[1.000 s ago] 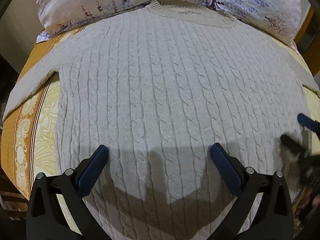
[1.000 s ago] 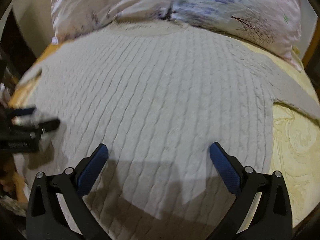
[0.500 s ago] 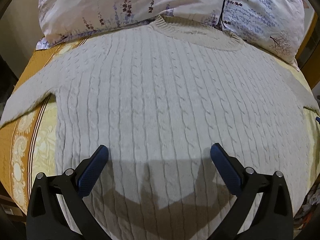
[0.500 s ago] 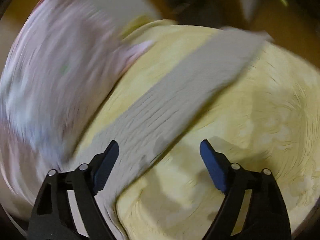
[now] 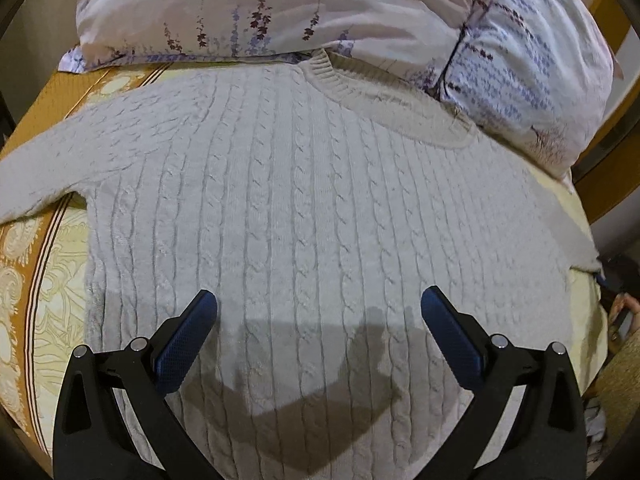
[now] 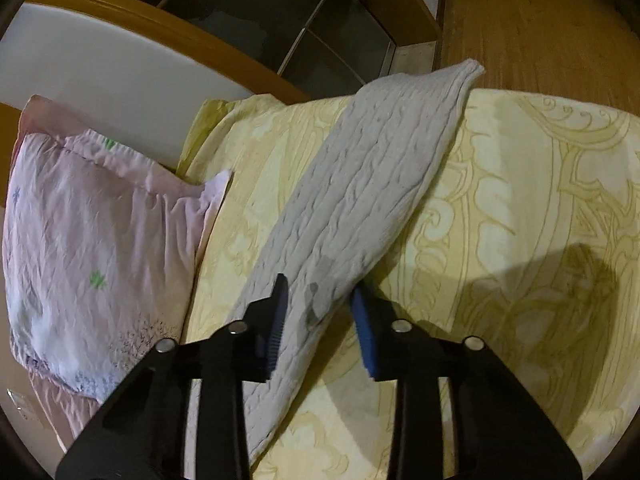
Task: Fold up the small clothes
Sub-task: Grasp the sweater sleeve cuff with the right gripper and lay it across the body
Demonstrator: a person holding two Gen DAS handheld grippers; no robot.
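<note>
On the yellow patterned bed (image 6: 520, 184), my right tool (image 6: 320, 300) is closing around the soft, floppy grey cable-knit sweater (image 5: 320, 208) sleeve (image 6: 372, 184) pointing toward one o'clock; my left tool (image 5: 318, 308) is hovering released over the body.

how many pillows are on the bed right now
2. In the left wrist view, a pink flowered pillow lies above the sweater collar, and a lavender-print pillow sits beside it to the right. More may lie outside the views.
</note>
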